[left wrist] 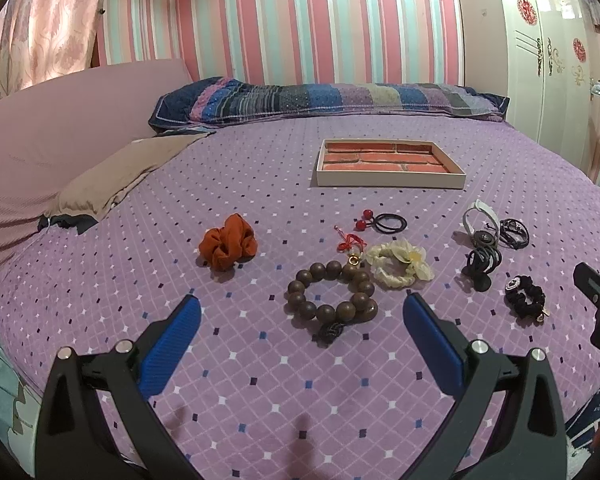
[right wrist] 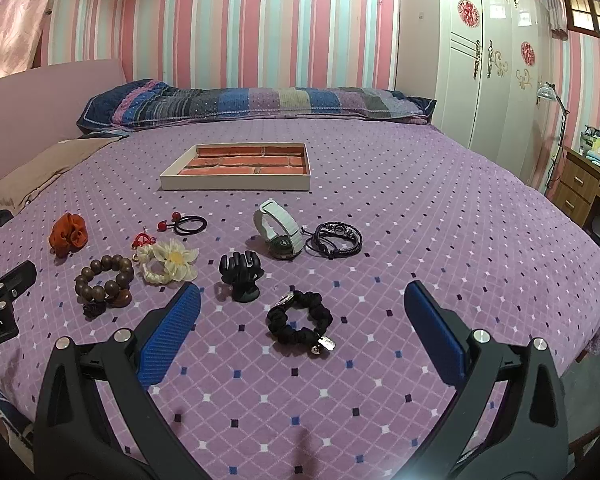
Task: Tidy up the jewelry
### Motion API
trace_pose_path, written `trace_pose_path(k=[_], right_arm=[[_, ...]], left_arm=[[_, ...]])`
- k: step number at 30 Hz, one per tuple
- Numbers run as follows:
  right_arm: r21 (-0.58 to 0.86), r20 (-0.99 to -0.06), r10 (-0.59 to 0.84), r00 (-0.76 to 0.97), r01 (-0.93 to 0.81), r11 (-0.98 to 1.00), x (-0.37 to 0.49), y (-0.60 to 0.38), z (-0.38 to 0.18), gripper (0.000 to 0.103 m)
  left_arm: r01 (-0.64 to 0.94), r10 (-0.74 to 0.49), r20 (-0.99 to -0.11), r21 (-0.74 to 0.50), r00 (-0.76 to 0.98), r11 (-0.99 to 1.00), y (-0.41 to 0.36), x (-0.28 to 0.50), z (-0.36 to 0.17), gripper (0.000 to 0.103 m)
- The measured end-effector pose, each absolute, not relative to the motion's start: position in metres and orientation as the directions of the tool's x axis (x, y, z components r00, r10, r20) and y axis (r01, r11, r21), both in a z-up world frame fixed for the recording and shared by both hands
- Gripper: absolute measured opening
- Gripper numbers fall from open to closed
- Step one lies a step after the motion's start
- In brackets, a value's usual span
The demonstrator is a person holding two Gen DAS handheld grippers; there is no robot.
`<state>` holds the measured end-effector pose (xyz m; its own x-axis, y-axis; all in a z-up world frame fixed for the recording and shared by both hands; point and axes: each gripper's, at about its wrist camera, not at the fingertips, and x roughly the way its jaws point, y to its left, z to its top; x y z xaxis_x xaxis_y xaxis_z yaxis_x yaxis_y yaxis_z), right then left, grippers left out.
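Jewelry lies spread on a purple bedspread. In the left wrist view my left gripper is open and empty just short of a brown wooden bead bracelet. Beyond lie an orange scrunchie, a cream flower scrunchie, a red knot charm and black hair ties with red beads. In the right wrist view my right gripper is open and empty over a black scrunchie. A black claw clip, a white-strap watch and black cord bracelets lie beyond. A white tray with brick-pattern lining sits further back.
A patchwork pillow lies along the striped wall. A tan cloth lies at the left bed edge. A white wardrobe, a lamp and a wooden desk stand to the right of the bed.
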<state>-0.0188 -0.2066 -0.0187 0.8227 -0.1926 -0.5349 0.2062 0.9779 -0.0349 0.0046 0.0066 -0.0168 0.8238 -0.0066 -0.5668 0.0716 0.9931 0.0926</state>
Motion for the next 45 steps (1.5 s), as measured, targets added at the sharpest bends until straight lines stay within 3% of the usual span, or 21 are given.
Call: trace_pose_path(k=[15, 25, 33, 45], right_arm=[[-0.036, -0.531, -0.195, 0.825, 0.208, 0.977, -0.016, -0.208, -0.024, 0.099], [-0.028, -0.52, -0.198, 0.831, 0.215, 0.976, -0.008, -0.218, -0.035, 0.099], [-0.143, -0.579, -0.275, 0.767, 0.237, 0.961, 0.021, -0.228, -0.062, 0.099], [-0.12, -0.642, -0.274, 0.716, 0.259, 0.958, 0.061, -0.261, -0.101, 0.099]], left_arm=[[0.088, -0.03, -0.585, 0.071, 0.811, 0.994, 0.008, 0.01, -0.024, 0.099], [0.078, -0.015, -0.647, 0.068, 0.763, 0.995, 0.014, 0.033, -0.045, 0.099], [0.064, 0.034, -0.645, 0.127, 0.763, 0.99, 0.017, 0.05, -0.059, 0.099], [0.051, 0.021, -0.702, 0.081, 0.712, 0.995, 0.036, 0.102, -0.082, 0.099]])
